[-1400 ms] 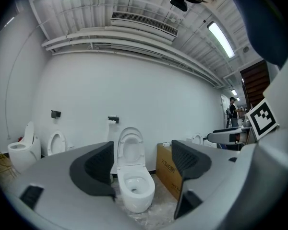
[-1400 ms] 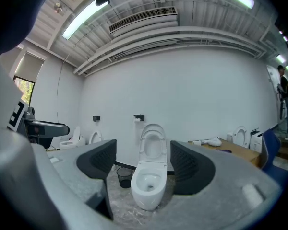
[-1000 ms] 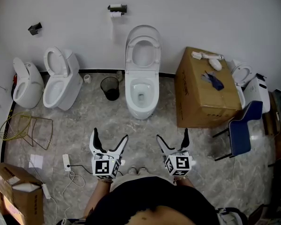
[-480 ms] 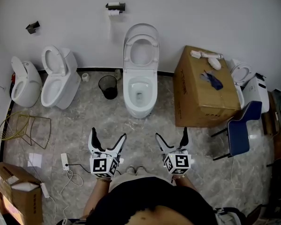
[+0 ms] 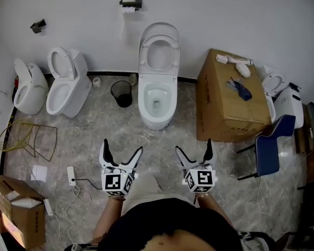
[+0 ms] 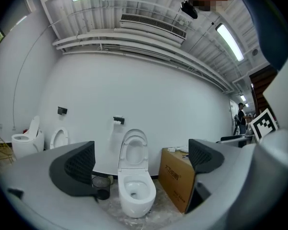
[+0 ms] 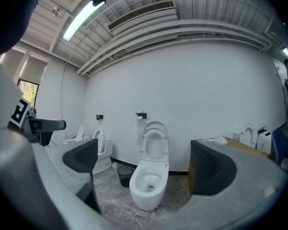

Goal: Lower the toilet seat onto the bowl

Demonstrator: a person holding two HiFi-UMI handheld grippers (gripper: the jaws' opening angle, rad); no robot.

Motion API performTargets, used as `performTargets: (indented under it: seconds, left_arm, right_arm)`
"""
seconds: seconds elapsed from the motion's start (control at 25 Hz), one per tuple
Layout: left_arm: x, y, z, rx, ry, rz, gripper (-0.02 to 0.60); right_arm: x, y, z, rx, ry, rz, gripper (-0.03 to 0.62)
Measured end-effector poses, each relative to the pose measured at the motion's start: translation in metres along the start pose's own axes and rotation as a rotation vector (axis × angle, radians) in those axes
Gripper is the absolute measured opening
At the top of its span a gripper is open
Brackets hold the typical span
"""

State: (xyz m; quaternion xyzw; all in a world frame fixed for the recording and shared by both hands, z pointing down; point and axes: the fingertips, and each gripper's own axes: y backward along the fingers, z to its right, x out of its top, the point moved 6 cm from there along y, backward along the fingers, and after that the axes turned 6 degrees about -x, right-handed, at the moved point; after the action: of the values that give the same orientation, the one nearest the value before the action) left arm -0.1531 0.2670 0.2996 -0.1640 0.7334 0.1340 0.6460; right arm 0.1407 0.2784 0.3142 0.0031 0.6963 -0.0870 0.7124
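**Onlooker A:** Anything changed in the last second?

**Onlooker B:** Barely. The person has edged forward, and a pale trouser leg (image 5: 145,184) shows where shoe tips were. The left gripper (image 5: 123,148) and right gripper (image 5: 193,146) stay at waist height, both with jaws spread wide and nothing between them.

**Onlooker A:** And the job?

**Onlooker B:** Not begun, I'd say. The toilet seat (image 5: 159,48) stands raised against the wall (image 5: 225,14), above the open bowl (image 5: 157,101) and well apart from both grippers.

**Onlooker A:** Room to get in?

**Onlooker B:** A bare lane of floor (image 5: 94,135) runs straight ahead. The cardboard box (image 5: 230,101) crowds the bowl's right side and the waste bin (image 5: 122,94) sits near its left. The seat's top edge looks free to catch.
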Motion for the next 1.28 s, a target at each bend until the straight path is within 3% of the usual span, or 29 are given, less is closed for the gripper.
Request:
performTargets:
  seconds: [0.2, 0.36, 0.64, 1.28]
  left_arm:
    - [-0.006, -0.009, -0.003, 0.025, 0.037, -0.013, 0.577]
    - [-0.005, -0.023, -0.005, 0.016, -0.012, -0.022, 0.577]
    - [-0.004, -0.055, -0.028, 0.035, -0.021, -0.024, 0.577]
    - [0.015, -0.192, -0.097, -0.026, -0.051, -0.078, 0.577]
  right_arm:
    - [0.0, -0.01, 0.008, -0.011, -0.013, -0.001, 0.583]
    - [0.0, -0.025, 0.009, -0.001, -0.013, -0.011, 0.583]
    - [0.002, -0.064, 0.011, 0.0, -0.011, -0.003, 0.583]
    - [0.027, -0.211, 0.025, -0.058, 0.01, -0.005, 0.583]
